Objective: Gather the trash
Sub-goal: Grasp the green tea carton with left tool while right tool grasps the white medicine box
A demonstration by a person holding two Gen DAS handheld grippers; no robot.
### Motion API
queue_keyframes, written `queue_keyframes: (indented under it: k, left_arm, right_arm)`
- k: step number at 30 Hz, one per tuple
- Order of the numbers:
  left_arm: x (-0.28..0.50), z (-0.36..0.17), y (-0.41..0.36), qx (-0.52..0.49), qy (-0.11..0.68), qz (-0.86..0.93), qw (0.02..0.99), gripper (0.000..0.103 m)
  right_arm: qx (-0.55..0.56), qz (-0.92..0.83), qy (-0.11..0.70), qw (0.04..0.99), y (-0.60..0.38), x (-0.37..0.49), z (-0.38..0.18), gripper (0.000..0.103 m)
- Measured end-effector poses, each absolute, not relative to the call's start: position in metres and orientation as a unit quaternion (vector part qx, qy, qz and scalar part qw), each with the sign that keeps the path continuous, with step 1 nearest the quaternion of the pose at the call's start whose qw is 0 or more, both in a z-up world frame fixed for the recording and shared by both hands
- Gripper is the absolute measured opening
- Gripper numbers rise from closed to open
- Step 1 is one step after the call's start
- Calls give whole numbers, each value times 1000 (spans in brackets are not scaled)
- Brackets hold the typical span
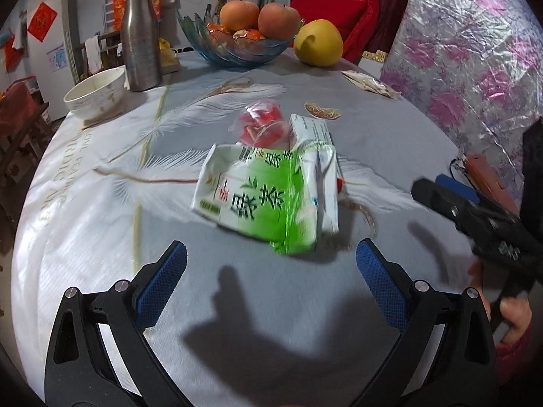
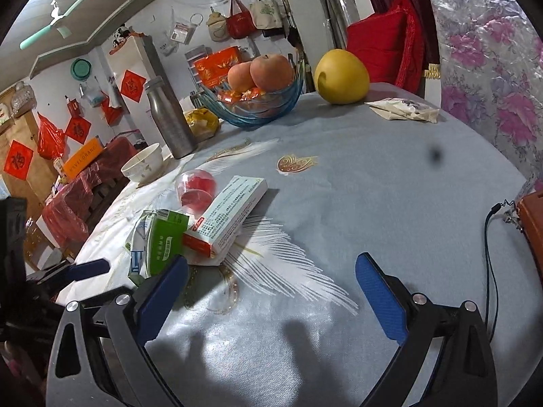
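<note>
My left hand-held gripper (image 1: 271, 271) gapes wide and empty just short of the crumpled green tea carton (image 1: 264, 196) lying mid-table (image 1: 101, 237). It looks light and crushable; I'd pinch its flattened sides. My right hand-held gripper (image 2: 271, 288) is open too.

Crumpled green tea carton (image 1: 268, 200) lying flat, white medicine box (image 2: 230, 215) leaning on it, red-filled clear cup (image 2: 197, 191) behind
</note>
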State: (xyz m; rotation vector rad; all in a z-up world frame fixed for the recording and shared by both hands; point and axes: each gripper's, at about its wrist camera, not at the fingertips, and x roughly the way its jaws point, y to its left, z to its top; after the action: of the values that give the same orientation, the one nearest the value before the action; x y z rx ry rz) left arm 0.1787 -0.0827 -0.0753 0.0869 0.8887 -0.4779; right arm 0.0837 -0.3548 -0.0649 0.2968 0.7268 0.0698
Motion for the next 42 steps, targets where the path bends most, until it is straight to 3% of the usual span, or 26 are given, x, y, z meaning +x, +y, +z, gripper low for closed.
queue_keyframes:
  k: [15,20,28,42]
  left_arm:
    - [232,-95,-82,-23,458,-254,852,96]
    - [226,-84,-55,-43,420,-236,875,86]
    - [210,-76,-10,-18,383,-154,911,86]
    - [222,-87,13,-69,415,-144,896,87]
  right_arm:
    - [144,28,356,923,-354,86,-65,97]
    - [135,31,357,924,-352,88,-65,97]
    - [129,30,359,924,-350,88,-65,97]
    - [104,62,382,916,-330,103,-65,97]
